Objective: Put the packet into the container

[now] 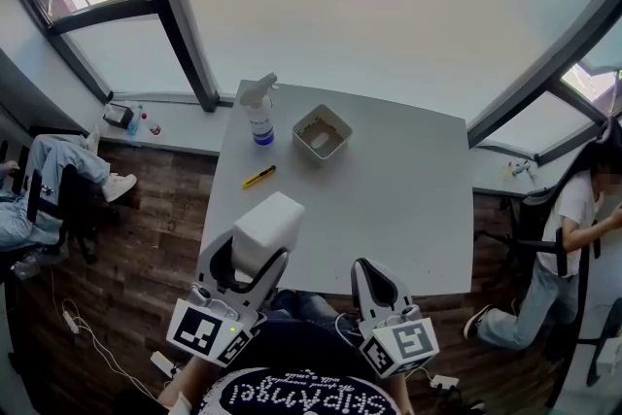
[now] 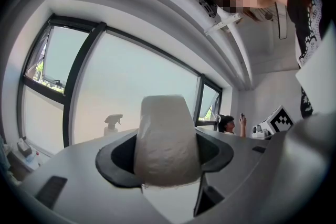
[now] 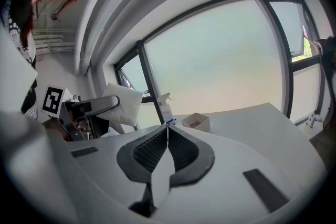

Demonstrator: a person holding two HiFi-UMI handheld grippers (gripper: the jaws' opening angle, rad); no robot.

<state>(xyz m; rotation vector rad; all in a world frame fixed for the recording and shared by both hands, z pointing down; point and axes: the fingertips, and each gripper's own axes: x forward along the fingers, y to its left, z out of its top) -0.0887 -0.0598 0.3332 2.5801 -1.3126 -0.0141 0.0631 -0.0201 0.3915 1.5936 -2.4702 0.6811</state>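
Note:
A puffy white packet (image 1: 266, 230) is clamped in my left gripper (image 1: 255, 253), held above the table's near left edge. In the left gripper view the packet (image 2: 167, 140) fills the space between the jaws. The right gripper view also catches this packet (image 3: 124, 104) off to its left. A small beige square container (image 1: 322, 132) stands on the far part of the white table (image 1: 408, 199), well beyond the packet; it shows small in the right gripper view (image 3: 196, 121). My right gripper (image 1: 374, 285) hovers at the table's near edge, shut, with nothing between its jaws (image 3: 167, 136).
A white spray bottle (image 1: 259, 110) with a blue label stands left of the container. A yellow utility knife (image 1: 259, 176) lies on the table between bottle and packet. People sit on chairs at the far left (image 1: 44, 180) and right (image 1: 559, 248). Windows ring the table.

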